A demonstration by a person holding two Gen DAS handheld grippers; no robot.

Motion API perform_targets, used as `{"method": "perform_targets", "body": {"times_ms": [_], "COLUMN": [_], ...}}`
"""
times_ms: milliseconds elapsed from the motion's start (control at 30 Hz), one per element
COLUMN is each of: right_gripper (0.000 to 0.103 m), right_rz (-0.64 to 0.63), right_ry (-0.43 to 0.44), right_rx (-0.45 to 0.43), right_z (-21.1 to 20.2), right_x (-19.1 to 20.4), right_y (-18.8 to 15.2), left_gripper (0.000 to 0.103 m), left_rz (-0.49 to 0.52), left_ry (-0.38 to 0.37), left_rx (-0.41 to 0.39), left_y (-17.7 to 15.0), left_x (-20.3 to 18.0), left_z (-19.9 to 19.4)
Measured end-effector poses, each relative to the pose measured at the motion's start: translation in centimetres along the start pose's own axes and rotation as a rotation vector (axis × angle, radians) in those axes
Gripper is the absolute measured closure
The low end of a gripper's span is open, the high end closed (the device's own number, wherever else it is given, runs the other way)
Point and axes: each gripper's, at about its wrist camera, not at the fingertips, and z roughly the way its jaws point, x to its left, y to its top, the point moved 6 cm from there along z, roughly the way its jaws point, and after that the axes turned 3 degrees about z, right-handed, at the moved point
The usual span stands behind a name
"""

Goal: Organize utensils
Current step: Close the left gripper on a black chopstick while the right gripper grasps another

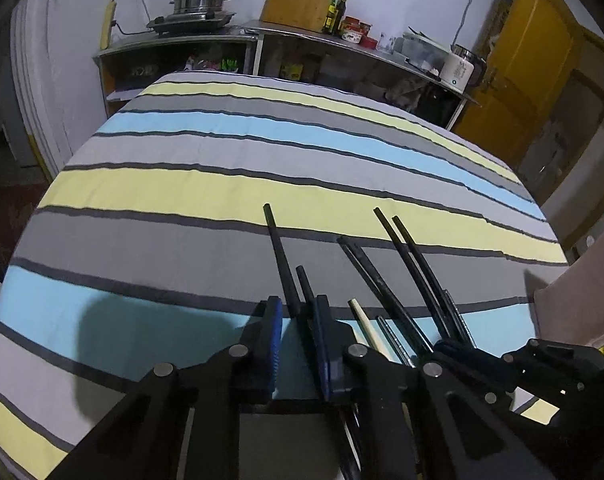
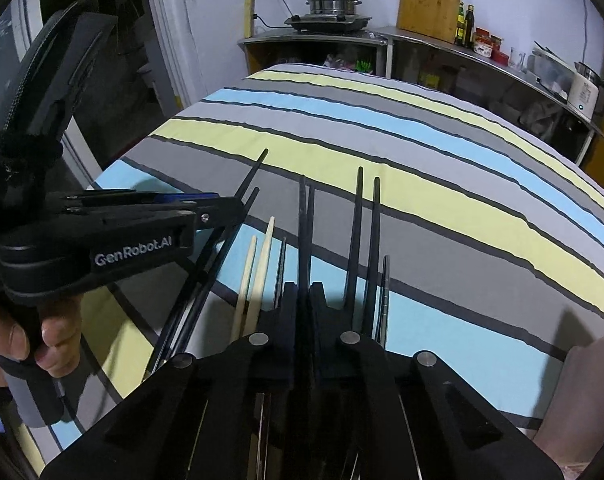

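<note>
1. Left wrist view: the striped cloth (image 1: 222,152) is bare beyond all the chopstick tips, up to its far edge by the steel counter (image 1: 190,38). The cloth's left edge drops off to a dark floor.
2. Left gripper (image 1: 298,300): blue pads a little apart. The left black pair (image 1: 280,256) lies between them, close against the right pad, with cloth showing on the left-pad side. Its long axis runs away from the camera and its tips lean slightly left.
3. Right wrist view: a hand (image 2: 42,340) holds the left gripper at the cloth's left edge.
4. Wooden chopsticks (image 2: 262,264) lie on the cloth with tips pointing away, next to a thin steel one.
5. Right gripper (image 2: 303,288): jaws closed tight on the middle black pair (image 2: 304,220), with tips pointing straight ahead over a grey stripe.
6. Right black pair (image 2: 366,232) lies just beside and parallel, tips pointing away.
7. Steel chopstick (image 2: 386,280) is furthest right, with open cloth beyond it.
</note>
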Motion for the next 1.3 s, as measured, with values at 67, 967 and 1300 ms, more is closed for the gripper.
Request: {"method": "perform_targets", "body": {"times_ms": [67, 967, 1300], "right_gripper": [0.097, 0.097, 0.097], "right_rz": [0.010, 0.135, 0.162], "right_ry": [0.014, 0.061, 0.044], "right_rx": [0.012, -0.104, -0.221], "right_z": [0.1, -4.9, -11.4], "right_x": [-0.1, -0.9, -1.1], "right_y": [0.1, 2.2, 3.2], "left_gripper": [0.087, 0.098, 0.098], "left_rz": [0.006, 0.032, 0.101], "left_ry": [0.003, -0.101, -0.145], "left_rx": [0.009, -0.092, -0.183], "left_y": [0.2, 2.5, 3.6], "left_x": [-0.2, -1.3, -4.8], "left_z": [0.1, -7.0, -14.3]}}
